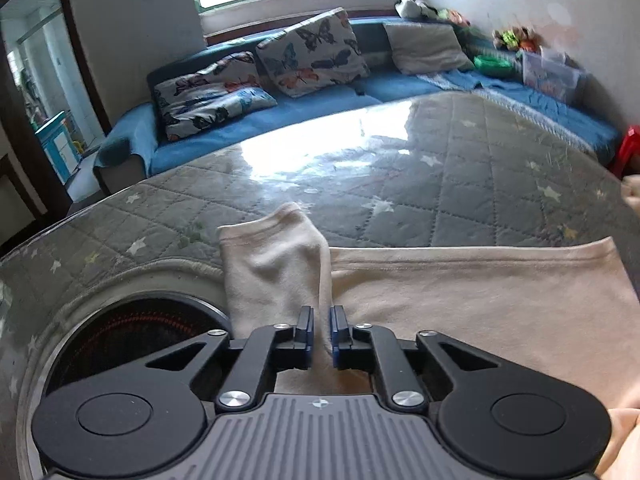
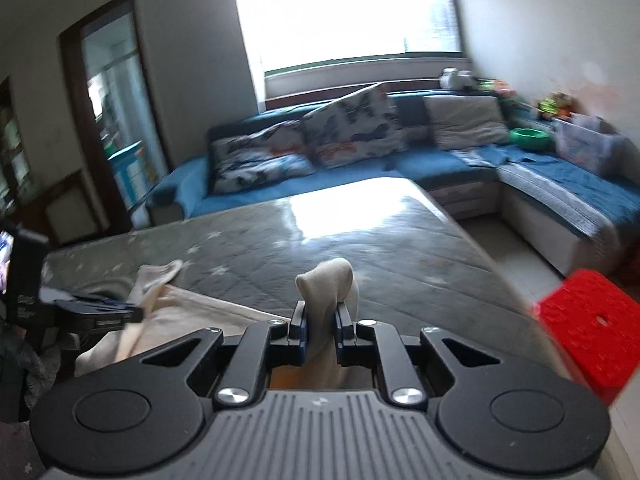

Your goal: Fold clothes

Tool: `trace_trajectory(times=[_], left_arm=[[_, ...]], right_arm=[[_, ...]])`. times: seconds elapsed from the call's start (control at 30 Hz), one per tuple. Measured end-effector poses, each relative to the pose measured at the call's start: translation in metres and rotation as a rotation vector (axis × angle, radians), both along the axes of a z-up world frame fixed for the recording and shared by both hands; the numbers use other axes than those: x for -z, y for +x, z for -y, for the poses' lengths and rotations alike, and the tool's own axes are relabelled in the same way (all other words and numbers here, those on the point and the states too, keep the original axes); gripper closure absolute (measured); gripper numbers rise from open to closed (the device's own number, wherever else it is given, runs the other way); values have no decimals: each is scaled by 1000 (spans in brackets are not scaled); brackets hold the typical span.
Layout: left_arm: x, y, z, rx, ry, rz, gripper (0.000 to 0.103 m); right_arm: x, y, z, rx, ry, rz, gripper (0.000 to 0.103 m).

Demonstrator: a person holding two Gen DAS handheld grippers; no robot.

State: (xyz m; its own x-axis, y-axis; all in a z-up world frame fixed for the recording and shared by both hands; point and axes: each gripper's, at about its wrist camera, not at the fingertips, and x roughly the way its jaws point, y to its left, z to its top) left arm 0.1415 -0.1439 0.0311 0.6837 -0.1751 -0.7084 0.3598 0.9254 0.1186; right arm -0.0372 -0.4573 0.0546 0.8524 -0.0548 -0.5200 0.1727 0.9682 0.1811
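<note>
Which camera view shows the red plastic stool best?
The right wrist view: the red plastic stool fills the lower right, its perforated top clearly visible, though blurred. The left wrist view shows only a small red sliver at the right edge, beyond the table.

- The table (image 1: 440, 168) is covered with a grey quilted cloth patterned with pale stars, under a glossy clear sheet that mirrors the window light near its far edge.
- A cream garment (image 1: 480, 300) lies spread along the near edge, one sleeve (image 1: 272, 264) raised.
- A round dark recess (image 1: 132, 344) with a pale rim sits at the near left corner.
</note>
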Motion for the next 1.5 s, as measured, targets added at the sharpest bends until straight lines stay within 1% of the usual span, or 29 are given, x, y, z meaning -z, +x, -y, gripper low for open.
trace_trajectory(times=[0.03,0.13,0.23,0.33,0.43,0.47,0.53,0.57,0.6,0.63,0.67,0.7,0.8,0.9,0.97,1.0,1.03,1.07,1.1,1.17,1.2,1.3,1.5], left_arm=[[-2,-3,-4,-6,-13,1,96],[-7,-11,-14,-27,-38,13,97],[-14,-18,-27,-56,-69,23,98],[-21,-23,-37,-76,-86,26,99],[-26,-24,-38,-67,-103,13,98],[-26,-25,-34,-58,-106,12,96],[-25,-24,-25,-43,-104,0,95],[-24,-22,-19,-35,-98,-6,94],[-22,-22,-13,-29,-90,-12,84],[-20,-21,-8,-26,-80,-18,76],[-18,-20,-3,-23,-70,-23,62],[-15,-19,2,-19,-57,-27,52],[-5,-16,12,-4,-13,-45,46],[6,-13,17,5,26,-59,45],[8,-12,16,18,40,-47,45],[8,-11,15,25,49,-42,50],[8,-10,14,31,57,-40,57],[8,-10,12,36,66,-37,73],[8,-9,11,42,74,-35,84],[6,-9,5,36,75,-31,95],[5,-10,2,31,75,-22,98],[-2,-16,-12,-2,73,10,102],[-24,-34,-55,-103,4,67,103]], right_arm=[[2,-9,5,29,7,-1,92],[17,-33,22,110,31,-44,91],[36,-50,38,177,46,-103,91],[47,-63,49,214,58,-134,88],[50,-68,50,224,45,-136,87],[48,-69,50,224,44,-130,86],[45,-69,49,222,43,-115,82],[43,-68,47,217,41,-109,78],[42,-67,46,211,39,-102,75],[40,-66,44,206,36,-95,75],[39,-65,43,196,36,-93,73],[39,-64,41,187,35,-90,69],[38,-59,33,148,30,-96,67],[41,-53,26,123,29,-110,66],[43,-50,21,109,30,-117,66],[43,-49,19,101,31,-119,66],[43,-47,17,93,27,-121,66],[44,-46,14,85,24,-123,65],[44,-45,13,79,19,-124,64],[46,-42,10,67,13,-129,63],[46,-41,8,61,12,-131,63],[48,-39,4,49,4,-138,63],[49,-42,0,40,-4,-145,62]])
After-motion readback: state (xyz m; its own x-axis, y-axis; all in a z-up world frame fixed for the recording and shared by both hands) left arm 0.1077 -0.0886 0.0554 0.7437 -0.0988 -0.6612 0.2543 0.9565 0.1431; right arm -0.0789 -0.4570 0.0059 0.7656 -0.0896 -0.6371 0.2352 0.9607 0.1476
